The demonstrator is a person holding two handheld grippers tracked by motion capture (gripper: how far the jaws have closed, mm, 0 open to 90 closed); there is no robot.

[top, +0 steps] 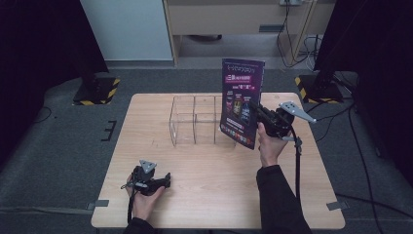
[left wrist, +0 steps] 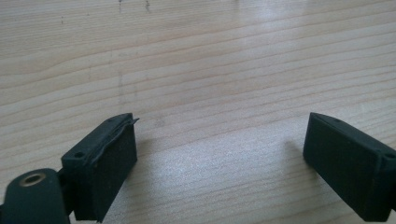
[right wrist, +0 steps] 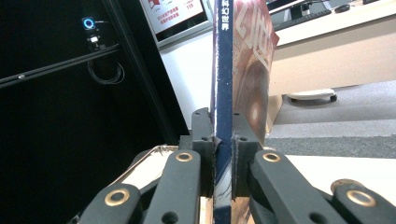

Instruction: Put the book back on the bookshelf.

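Observation:
A purple magazine [top: 241, 102] stands upright in the air over the right end of a clear divided organizer [top: 195, 119] on the wooden table [top: 214, 175]. My right gripper [top: 258, 113] is shut on its right edge; in the right gripper view the dark blue spine [right wrist: 223, 93] runs up between the two pressed jaws, my right gripper [right wrist: 223, 154] clamped on it. My left gripper [top: 163, 181] rests low on the table near the front left, held in a hand. In the left gripper view my left gripper [left wrist: 219, 144] is open, with bare wood between the jaws.
The organizer has several open-top compartments in the table's middle back. Black stands with yellow-striped bases [top: 97, 90] sit on the floor at both far corners. Cables [top: 297, 44] trail on the floor behind. A cable hangs from the right gripper down past the forearm.

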